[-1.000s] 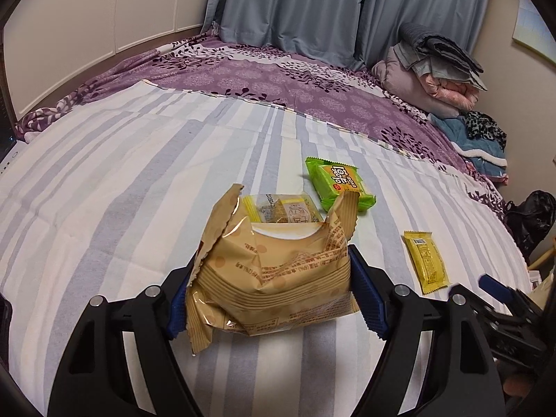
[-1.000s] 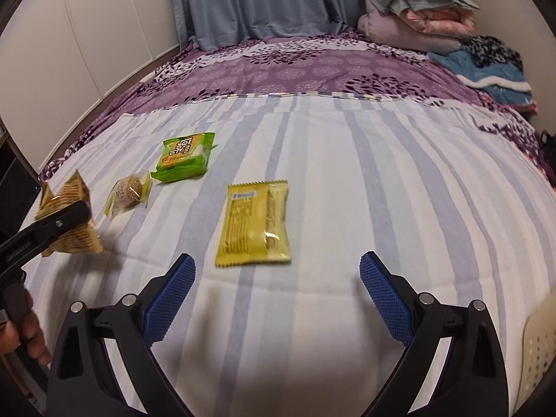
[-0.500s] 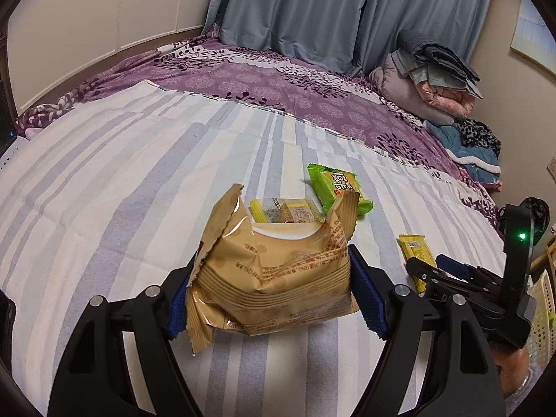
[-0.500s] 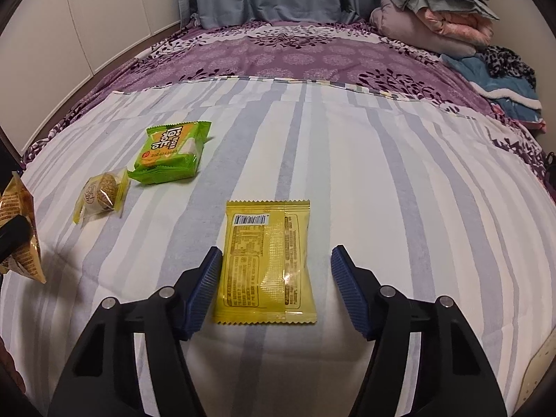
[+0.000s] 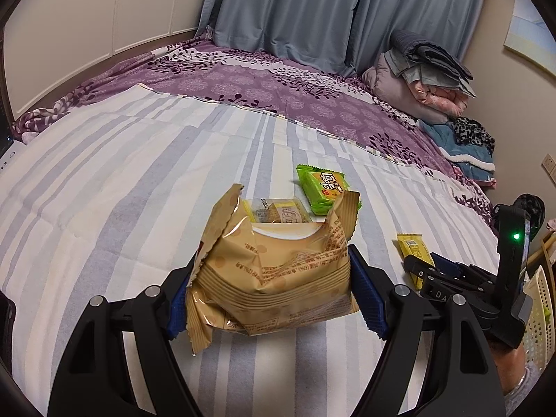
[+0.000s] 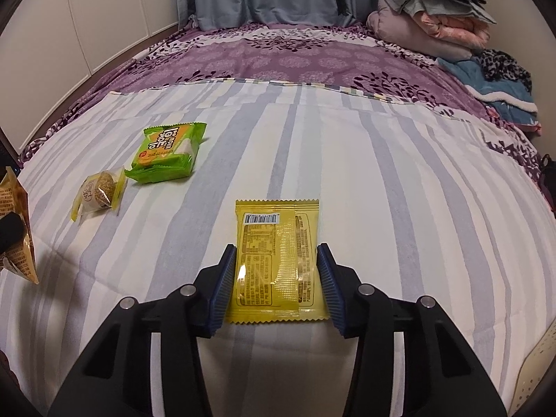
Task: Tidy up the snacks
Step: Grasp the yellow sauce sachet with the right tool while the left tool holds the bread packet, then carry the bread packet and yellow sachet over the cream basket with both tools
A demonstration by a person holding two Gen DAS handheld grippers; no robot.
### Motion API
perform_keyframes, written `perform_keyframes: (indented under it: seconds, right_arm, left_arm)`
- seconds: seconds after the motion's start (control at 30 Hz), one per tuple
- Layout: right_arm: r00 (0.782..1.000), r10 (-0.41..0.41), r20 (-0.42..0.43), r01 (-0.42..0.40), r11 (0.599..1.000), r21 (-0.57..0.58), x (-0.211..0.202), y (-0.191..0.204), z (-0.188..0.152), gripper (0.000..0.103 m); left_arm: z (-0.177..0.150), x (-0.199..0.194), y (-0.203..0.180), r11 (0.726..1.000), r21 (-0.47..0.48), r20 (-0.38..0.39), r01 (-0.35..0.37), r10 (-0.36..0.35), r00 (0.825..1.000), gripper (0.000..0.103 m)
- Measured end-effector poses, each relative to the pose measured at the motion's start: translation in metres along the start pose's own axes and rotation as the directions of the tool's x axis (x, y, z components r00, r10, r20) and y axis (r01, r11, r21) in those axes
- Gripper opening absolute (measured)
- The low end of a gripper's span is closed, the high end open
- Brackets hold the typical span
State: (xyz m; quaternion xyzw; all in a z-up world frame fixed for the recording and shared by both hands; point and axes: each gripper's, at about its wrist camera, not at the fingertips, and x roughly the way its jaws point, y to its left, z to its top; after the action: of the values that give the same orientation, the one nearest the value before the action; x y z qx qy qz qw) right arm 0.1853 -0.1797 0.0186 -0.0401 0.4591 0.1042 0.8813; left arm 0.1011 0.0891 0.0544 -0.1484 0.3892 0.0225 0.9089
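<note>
I keep the tan bag (image 5: 271, 278) clenched in my left tool (image 5: 272, 292), lifted off the bed (image 6: 399, 180) just short of the green packet (image 6: 166, 153), while my right tool (image 6: 276, 281) has just been closing onto the yellow packet (image 6: 276, 260), which lies flat, ready for lifting.

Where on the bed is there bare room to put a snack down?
Bare striped sheet lies right of the yellow packet, out to the purple bedspread. It is crowded on the left, where the green packet and the small clear-wrapped snack lie nearly touching.
</note>
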Motion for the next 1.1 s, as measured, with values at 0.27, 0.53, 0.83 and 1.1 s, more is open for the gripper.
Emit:
perform_keyframes:
  seconds: [0.27, 0.53, 0.83, 1.1]
  right_arm:
    - [0.998, 0.005, 0.055, -0.005, 1.000, 0.004, -0.033, 0.000, -0.006, 0.047]
    - [0.994, 0.007, 0.112, -0.008, 1.000, 0.010, -0.069, -0.001, -0.015, 0.047]
    - [0.989, 0.004, 0.150, -0.014, 0.998, 0.063, -0.106, -0.018, -0.039, 0.047]
    - [0.982, -0.014, 0.188, -0.006, 0.994, 0.106, -0.135, -0.036, -0.056, 0.047]
  left_arm:
    - [-0.002, -0.012, -0.008, 1.000, 0.020, 0.012, 0.014, -0.014, 1.000, 0.078]
    - [-0.004, -0.035, -0.021, 0.998, 0.046, 0.039, 0.031, -0.033, 0.999, 0.078]
    - [-0.017, -0.057, -0.038, 0.995, 0.076, 0.042, 0.061, -0.064, 0.997, 0.078]
    - [-0.025, -0.076, -0.060, 0.988, 0.124, 0.050, 0.091, -0.098, 0.994, 0.078]
